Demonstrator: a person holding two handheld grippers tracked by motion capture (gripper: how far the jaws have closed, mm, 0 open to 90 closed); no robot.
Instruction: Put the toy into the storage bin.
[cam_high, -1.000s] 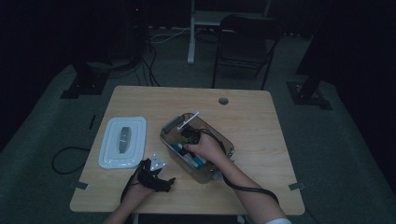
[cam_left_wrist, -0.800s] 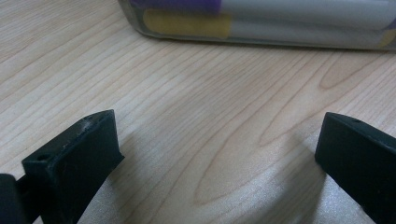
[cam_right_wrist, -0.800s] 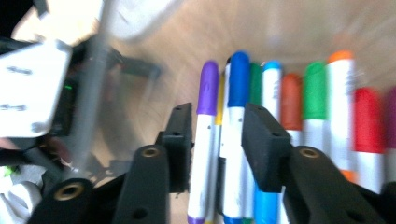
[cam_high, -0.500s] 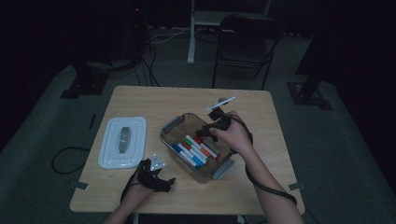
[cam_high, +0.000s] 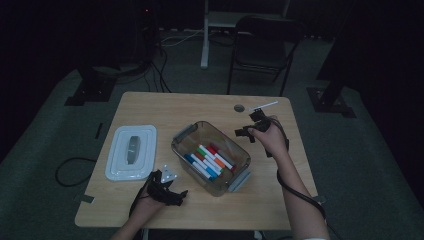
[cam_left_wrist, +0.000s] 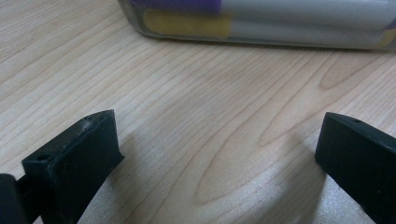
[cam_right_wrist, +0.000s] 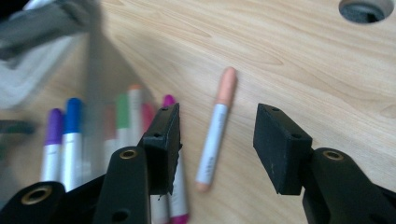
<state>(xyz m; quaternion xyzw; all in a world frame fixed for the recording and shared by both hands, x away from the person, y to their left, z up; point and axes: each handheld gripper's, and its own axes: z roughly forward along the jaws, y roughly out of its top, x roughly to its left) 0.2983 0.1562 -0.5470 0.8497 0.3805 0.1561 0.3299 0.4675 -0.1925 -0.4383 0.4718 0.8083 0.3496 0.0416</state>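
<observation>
The work in hand looked like emptying the clear bin (cam_high: 220, 187) of its markers (cam_high: 210, 161), one at a time, onto the counter (cam_high: 165, 107). By my reading it was only just begun. One peach-capped marker (cam_right_wrist: 215, 135) lay flat on the bare wood near the far right corner of the counter (cam_high: 263, 105), close to the cable hole there.

The right tongs (cam_right_wrist: 217, 131) stood over it. Their jaws had just been opening and were parted to a middling width. The marker lay between them, but neither pad pressed on it, so it seemed already let go. In the high view the right tongs (cam_high: 252, 125) hovered just short of that corner.

The left tongs (cam_left_wrist: 217, 140) rested near the front edge of the counter (cam_high: 170, 187), beside the bin, jaws wide with nothing but wood between them.

What remained was most of the job: roughly eight markers lay side by side in the bin at the middle of the counter. The bin's lid (cam_high: 131, 152) sat off by the left edge.
</observation>
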